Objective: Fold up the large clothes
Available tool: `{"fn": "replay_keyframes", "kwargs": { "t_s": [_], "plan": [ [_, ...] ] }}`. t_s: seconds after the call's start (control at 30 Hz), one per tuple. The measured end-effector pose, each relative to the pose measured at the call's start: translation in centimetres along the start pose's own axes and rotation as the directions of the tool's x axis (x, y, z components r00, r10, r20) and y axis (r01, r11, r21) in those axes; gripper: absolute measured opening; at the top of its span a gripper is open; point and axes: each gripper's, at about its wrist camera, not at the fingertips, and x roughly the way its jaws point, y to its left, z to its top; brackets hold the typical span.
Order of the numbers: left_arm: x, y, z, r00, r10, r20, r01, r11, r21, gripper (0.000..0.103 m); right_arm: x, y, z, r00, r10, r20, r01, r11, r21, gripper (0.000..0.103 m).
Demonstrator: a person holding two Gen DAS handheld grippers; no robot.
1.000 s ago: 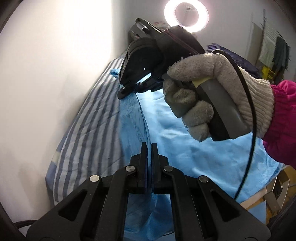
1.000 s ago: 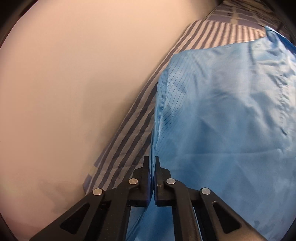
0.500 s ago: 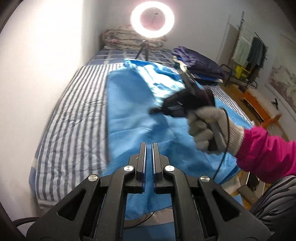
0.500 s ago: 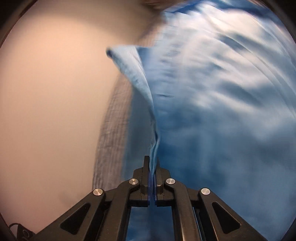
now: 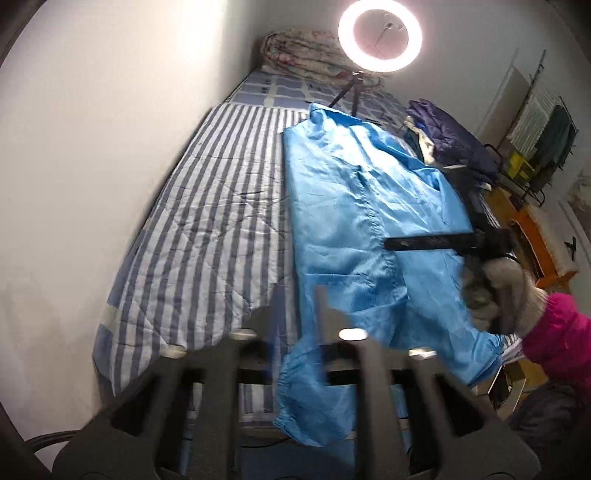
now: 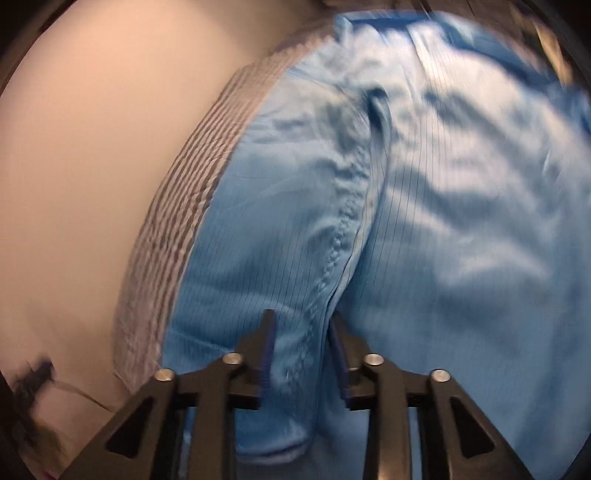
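Observation:
A large light-blue garment (image 5: 351, 206) lies lengthwise on the striped bed (image 5: 207, 221), one elastic cuff (image 5: 306, 398) hanging over the near edge. My left gripper (image 5: 299, 306), blurred, hovers above that near end. Its jaws are opening, and the cloth shows in the gap without being pinched. My right gripper (image 5: 391, 243) reaches over the garment from the right, held by a gloved hand (image 5: 506, 295) in a pink sleeve. In the right wrist view its jaws (image 6: 303, 343) are opening just above a puckered seam (image 6: 343, 236) of the garment (image 6: 443, 221), the pads clear of the cloth.
A pale wall (image 5: 92, 147) runs along the bed's left side. A ring light (image 5: 380, 35) on a tripod and a rolled quilt (image 5: 295, 55) sit at the far end. Dark clothes (image 5: 450, 136) are piled at the right; beyond them stand an orange bench (image 5: 535, 240) and a drying rack (image 5: 546, 136).
Both grippers were shut on the garment's edge and carried it over. Now both stand apart, and the cloth lies doubled on the bed. The left one has risen.

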Motion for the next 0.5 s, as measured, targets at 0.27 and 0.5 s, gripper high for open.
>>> {"fn": "replay_keyframes", "kwargs": {
  "t_s": [0.27,0.5],
  "plan": [
    [5.4,1.0,-1.6,0.988,-0.052,-0.147,0.047,0.998,-0.038,0.047,-6.1,2.0,-5.2,0.995,0.096,0.019,-0.095,0.994,-0.055,0.036],
    [9.0,6.0,-6.9,0.946,-0.198,-0.258,0.113,0.943,-0.312,0.047,-3.6,0.0,-12.3,0.987,0.159,-0.011,-0.159,0.987,0.017,0.036]
  ]
}}
